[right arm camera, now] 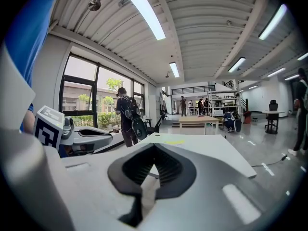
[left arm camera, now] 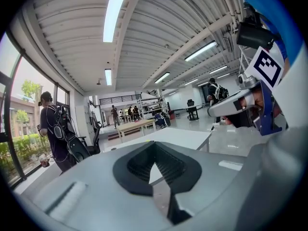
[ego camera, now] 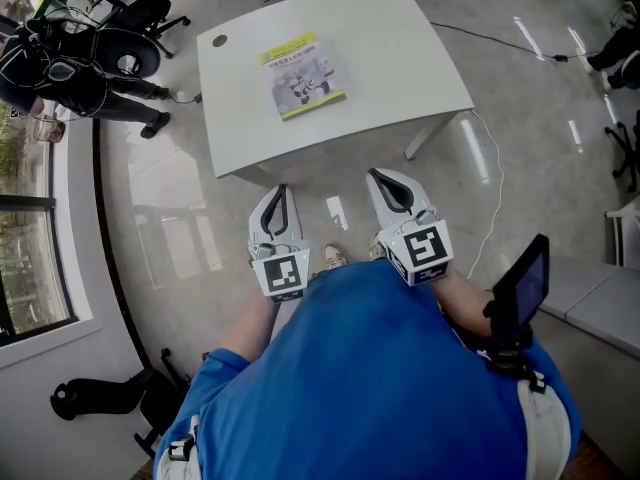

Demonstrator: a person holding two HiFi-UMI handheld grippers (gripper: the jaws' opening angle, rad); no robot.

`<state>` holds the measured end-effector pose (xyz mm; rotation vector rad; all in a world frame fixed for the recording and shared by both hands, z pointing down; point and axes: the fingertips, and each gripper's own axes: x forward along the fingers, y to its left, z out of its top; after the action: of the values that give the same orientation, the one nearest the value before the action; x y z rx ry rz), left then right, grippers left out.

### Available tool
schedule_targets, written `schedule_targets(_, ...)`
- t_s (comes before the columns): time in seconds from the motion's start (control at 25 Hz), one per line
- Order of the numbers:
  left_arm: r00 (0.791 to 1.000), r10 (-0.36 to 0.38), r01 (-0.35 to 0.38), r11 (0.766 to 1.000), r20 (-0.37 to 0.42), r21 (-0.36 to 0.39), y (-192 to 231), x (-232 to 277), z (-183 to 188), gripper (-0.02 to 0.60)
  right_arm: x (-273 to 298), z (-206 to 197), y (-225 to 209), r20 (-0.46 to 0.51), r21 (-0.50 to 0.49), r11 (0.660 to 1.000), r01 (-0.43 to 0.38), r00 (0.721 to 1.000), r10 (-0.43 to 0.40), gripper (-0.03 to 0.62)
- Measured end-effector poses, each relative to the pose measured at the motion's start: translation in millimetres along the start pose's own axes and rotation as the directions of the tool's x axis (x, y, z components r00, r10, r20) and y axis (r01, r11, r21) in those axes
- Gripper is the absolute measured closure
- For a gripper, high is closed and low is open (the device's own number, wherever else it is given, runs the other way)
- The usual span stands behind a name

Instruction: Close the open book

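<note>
Left claw, right claw: both pinched shut, empty. Book flat on counter, well ahead of both claws. Likely light, thin, floppy, slick cover; take hold at free edge.

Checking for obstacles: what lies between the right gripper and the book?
Nothing obstructs: the head view shows only a strip of floor and bare white tabletop between the right gripper and the book.
</note>
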<state>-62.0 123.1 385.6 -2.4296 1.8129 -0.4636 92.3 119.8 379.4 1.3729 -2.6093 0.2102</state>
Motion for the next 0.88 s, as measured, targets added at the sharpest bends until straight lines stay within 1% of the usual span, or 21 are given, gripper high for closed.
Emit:
schedule_targets(0.12, 1.000, 0.000, 0.000, 1.000, 0.020, -0.007, -1, 4, 8, 0.574, 1, 0, -3, -0.005, 0.005, 1.000, 0.000, 1.000, 0.000, 0.591)
schedule_targets(0.24, 1.000, -0.010, 0.010, 1.000, 0.028, -0.016, -3, 7, 8, 0.574, 3, 1, -5, 0.000, 0.006, 1.000, -0.003, 1.000, 0.003, 0.591)
schedule_targets(0.36, 1.000, -0.012, 0.012, 1.000, 0.012, -0.006, -2, 8, 6, 0.574, 6, 3, -4, 0.001, 0.003, 1.000, -0.010, 1.000, 0.010, 0.592)
schedule_targets(0.52, 1.000, -0.016, 0.016, 1.000, 0.014, -0.022, -1, 12, 5, 0.574, 8, 4, -5, 0.000, 0.003, 1.000, -0.007, 1.000, 0.007, 0.591)
schedule_targets(0.64, 1.000, -0.016, 0.016, 1.000, -0.007, -0.006, 0, 14, -1, 0.574, 11, 2, -7, -0.002, 0.003, 1.000, -0.005, 1.000, 0.005, 0.591)
schedule_targets(0.76, 1.000, -0.022, 0.022, 1.000, 0.004, -0.021, 1, 18, 0, 0.574, 14, 1, -7, -0.006, 0.000, 1.000, -0.003, 1.000, 0.003, 0.591)
schedule_targets(0.88, 1.000, -0.026, 0.026, 1.000, 0.005, -0.016, 1, 19, 1, 0.574, 15, 3, -8, -0.005, -0.005, 1.000, -0.001, 1.000, 0.001, 0.591)
